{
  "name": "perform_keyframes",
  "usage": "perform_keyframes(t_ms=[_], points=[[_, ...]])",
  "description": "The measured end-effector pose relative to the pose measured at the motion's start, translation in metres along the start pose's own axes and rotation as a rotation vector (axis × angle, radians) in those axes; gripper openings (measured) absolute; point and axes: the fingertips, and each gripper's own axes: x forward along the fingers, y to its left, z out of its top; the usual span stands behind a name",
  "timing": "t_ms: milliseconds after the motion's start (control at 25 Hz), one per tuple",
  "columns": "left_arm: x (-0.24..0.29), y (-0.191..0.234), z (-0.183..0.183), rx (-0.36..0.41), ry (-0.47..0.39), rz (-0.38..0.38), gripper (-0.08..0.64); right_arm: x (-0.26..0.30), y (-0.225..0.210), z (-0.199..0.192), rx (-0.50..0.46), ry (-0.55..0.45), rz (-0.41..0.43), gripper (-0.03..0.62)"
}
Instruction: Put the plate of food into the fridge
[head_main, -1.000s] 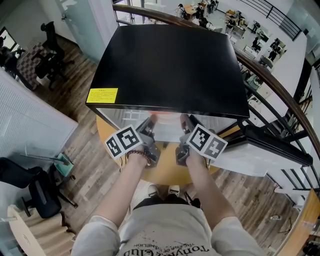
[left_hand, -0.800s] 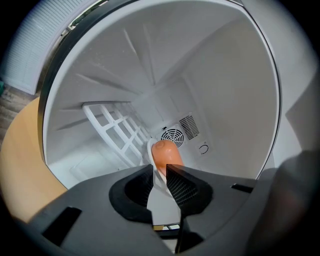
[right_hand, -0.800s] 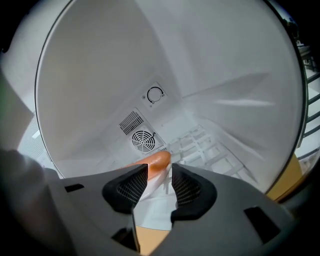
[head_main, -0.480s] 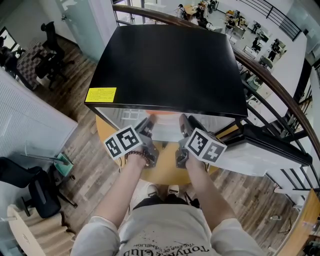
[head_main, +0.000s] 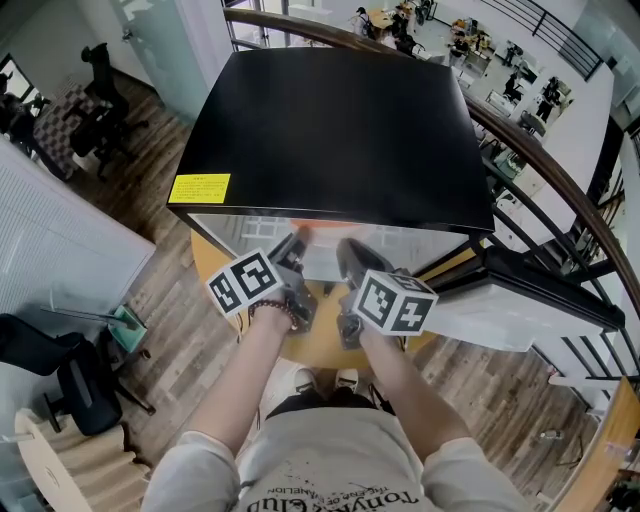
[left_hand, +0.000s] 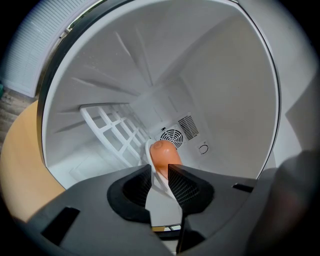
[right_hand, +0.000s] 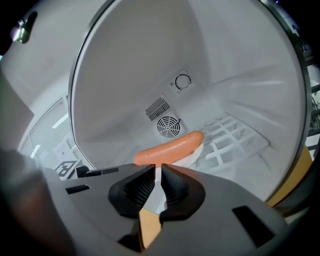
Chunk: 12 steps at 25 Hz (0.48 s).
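Note:
A white plate (left_hand: 162, 202) carrying a sausage (left_hand: 162, 155) hangs inside the open white fridge (left_hand: 225, 90). My left gripper (left_hand: 160, 176) is shut on the plate's near rim. In the right gripper view the sausage (right_hand: 170, 147) lies across the plate (right_hand: 194, 156) just past my right gripper (right_hand: 158, 172). Its jaws are closing to a narrow gap with nothing pressed between them. In the head view both grippers, left (head_main: 292, 247) and right (head_main: 348, 252), sit at the fridge mouth under its black top (head_main: 340, 130).
The fridge stands on a round wooden table (head_main: 318, 345). Its door (head_main: 530, 300) hangs open to the right. A white wire shelf (left_hand: 117, 131) lies on the fridge floor and a fan vent (right_hand: 167, 126) marks the back wall. A curved railing (head_main: 560, 190) runs behind.
My right gripper has drawn back toward me and shifted left, away from the plate's right side. The left gripper and the plate have stayed in place.

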Motion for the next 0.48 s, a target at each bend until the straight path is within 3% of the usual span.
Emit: perform_keyframes(t_ms=[480], points=[[0.000, 0.000, 0.001, 0.016, 0.010, 0.005, 0.101, 0.005, 0.014, -0.024, -0.007, 0.085, 0.061, 0.044]])
